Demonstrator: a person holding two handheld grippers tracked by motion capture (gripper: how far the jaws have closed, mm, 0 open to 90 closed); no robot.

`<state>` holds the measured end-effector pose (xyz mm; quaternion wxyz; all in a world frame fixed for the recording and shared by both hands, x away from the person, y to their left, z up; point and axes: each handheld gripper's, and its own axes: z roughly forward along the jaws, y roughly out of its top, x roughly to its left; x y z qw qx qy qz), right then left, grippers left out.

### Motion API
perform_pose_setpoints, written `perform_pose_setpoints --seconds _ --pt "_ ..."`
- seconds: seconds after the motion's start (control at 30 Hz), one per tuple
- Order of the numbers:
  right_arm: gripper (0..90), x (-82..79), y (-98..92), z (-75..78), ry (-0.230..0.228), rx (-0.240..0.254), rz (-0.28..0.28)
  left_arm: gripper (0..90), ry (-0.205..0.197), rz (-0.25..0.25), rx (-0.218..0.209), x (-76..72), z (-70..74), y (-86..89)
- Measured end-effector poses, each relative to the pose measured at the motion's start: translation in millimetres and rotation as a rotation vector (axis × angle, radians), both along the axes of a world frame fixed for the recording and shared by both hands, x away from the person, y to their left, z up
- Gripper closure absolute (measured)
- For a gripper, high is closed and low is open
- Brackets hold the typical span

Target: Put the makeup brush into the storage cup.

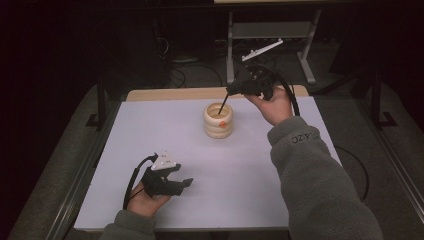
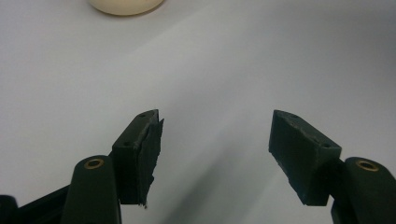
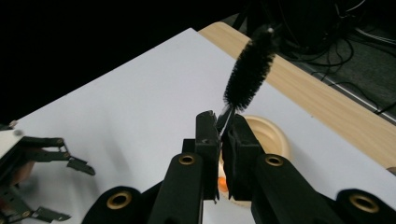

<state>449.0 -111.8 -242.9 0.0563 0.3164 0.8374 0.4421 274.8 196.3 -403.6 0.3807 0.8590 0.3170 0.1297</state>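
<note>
White table (image 1: pixel 150 130): one cup (image 1: pixel 218 120), one brush (image 3: pixel 250 70), two grippers.

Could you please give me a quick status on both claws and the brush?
Right claw shut on bottle brush, above ribbed cream cup. Left claw open, empty, over the table. Nothing in the way.

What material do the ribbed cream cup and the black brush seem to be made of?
Cup: probably matte plastic or silicone; even cream colour, soft stacked ribs, no glaze shine. It could also be unglazed ceramic.
Brush: dense black bristles, likely synthetic, on a thin stem that looks like twisted wire, clamped in the right gripper.
</note>
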Motion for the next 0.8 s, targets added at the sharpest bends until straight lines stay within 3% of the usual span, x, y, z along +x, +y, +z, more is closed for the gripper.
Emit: perform_pose_setpoints --seconds 0.3,0.8 --pt "83.7 15.3 6.1 -9.9 0.014 0.001 -0.045 33.6 -0.006 0.003 -0.005 0.7 0.8 2.1" --pt "83.5 24.1 12.4 -22.8 0.029 -0.021 -0.097 32.9 -0.007 0.008 -0.006 0.5 1.8 2.9"
